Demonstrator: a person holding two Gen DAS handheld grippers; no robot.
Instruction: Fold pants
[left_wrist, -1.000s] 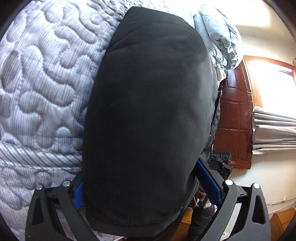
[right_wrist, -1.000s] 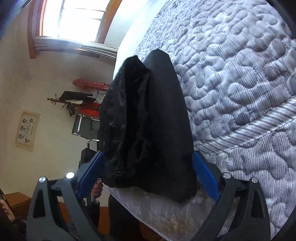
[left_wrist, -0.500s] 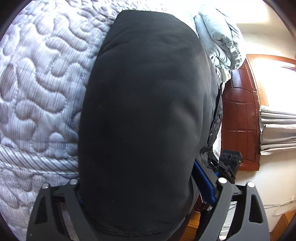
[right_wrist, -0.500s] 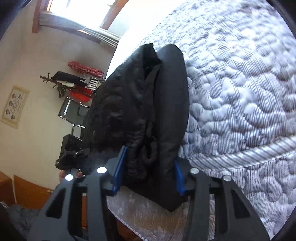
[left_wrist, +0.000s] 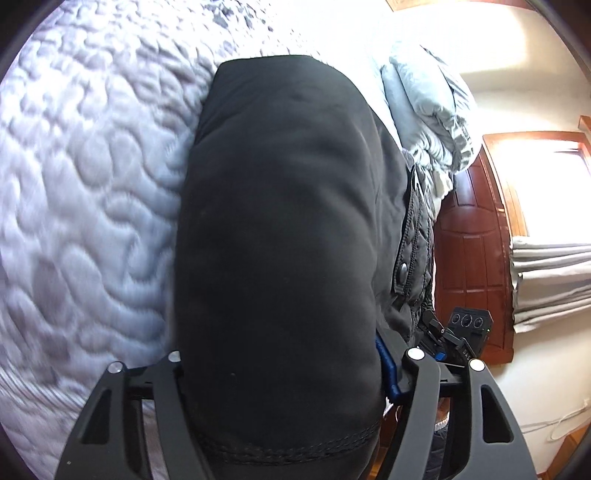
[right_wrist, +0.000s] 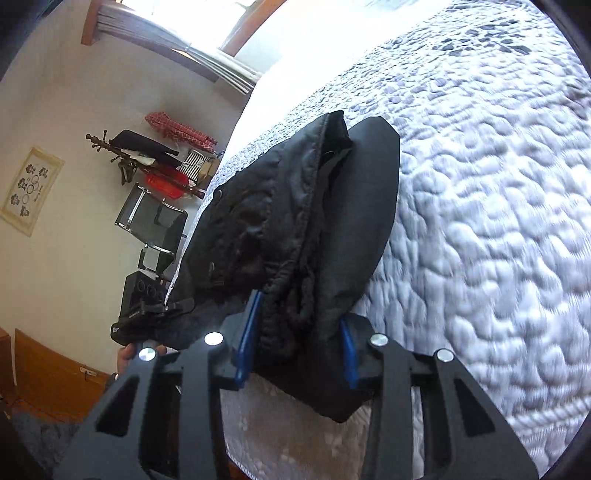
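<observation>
The black pants (left_wrist: 284, 240) lie folded in a thick bundle on a quilted grey-white bed. In the left wrist view the bundle fills the middle and my left gripper (left_wrist: 284, 373) is shut on its near end; the left finger is hidden behind the cloth. In the right wrist view the pants (right_wrist: 295, 221) stretch away along the bed's edge. My right gripper (right_wrist: 297, 343) is shut on their bunched near end, with the blue pads (right_wrist: 247, 332) pressing both sides.
The quilted mattress (right_wrist: 480, 184) spreads to the right. A folded pale-blue duvet (left_wrist: 428, 107) lies beyond the pants. A wooden door (left_wrist: 469, 258), curtains (left_wrist: 550, 284), a coat rack (right_wrist: 147, 162) and a chair (right_wrist: 155, 221) stand off the bed. The other gripper (right_wrist: 147, 310) shows at the left.
Both grippers have closed in on the pants; the right jaws narrowed from wide open to clamped on the bunched end. Both views have pulled back and lifted a little.
</observation>
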